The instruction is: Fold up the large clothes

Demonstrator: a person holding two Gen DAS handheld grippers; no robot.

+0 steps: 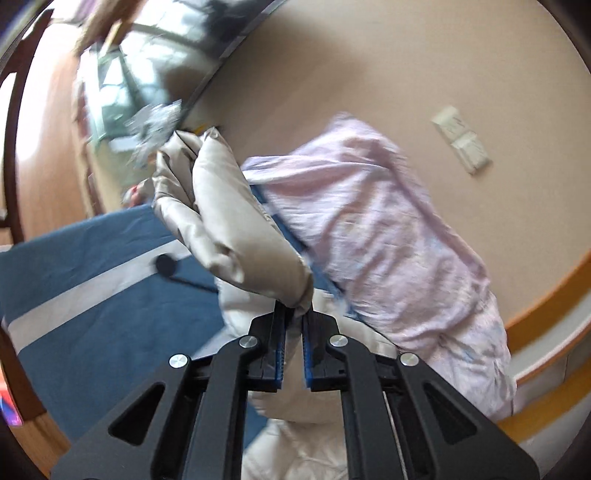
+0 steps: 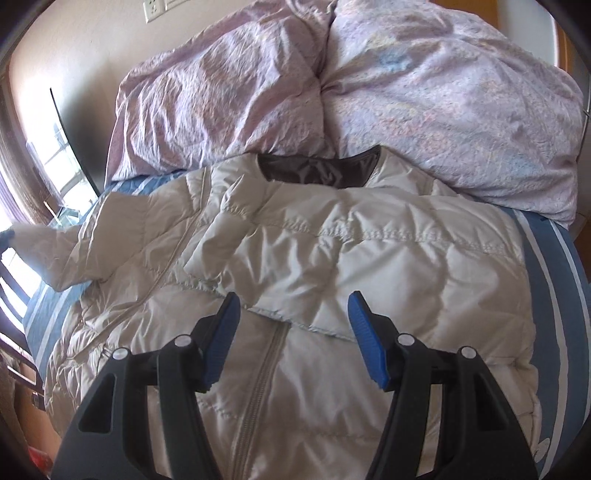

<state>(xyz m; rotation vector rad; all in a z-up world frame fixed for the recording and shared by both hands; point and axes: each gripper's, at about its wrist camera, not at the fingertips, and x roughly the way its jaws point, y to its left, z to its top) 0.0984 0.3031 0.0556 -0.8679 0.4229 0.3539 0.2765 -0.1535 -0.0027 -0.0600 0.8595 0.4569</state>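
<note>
Jacket (image 2: 295,266), cream quilted puffer, spread front-up across bed (image 2: 546,266) with blue-and-white striped sheet. Dark lining shows at collar (image 2: 317,170), collar end toward pink duvet (image 2: 406,92) heaped along the far side of the bed and touching jacket's top edge. Zipper (image 2: 258,387) runs down the middle toward camera. One sleeve (image 2: 48,251) stretched out to the left side, lifted off the sheet.

Left gripper (image 1: 294,314) jaws pressed together, pinching sleeve cuff (image 1: 295,295); sleeve (image 1: 229,206) hangs raised in the air as a puffy roll above the sheet (image 1: 92,277), rest of jacket (image 1: 295,406) below the jaws. Left view blurred. Pink duvet (image 1: 369,221) behind sleeve. Small black round object (image 1: 165,264) on the sheet, cannot tell what it is. Wall switch plate (image 1: 461,138) on beige wall.

Right gripper (image 2: 294,317) jaws spread wide, hovering over jacket chest near the zipper top, holding nothing; contact with fabric cannot be told. Wall outlet (image 2: 155,7) above duvet. No containers visible in either view.
</note>
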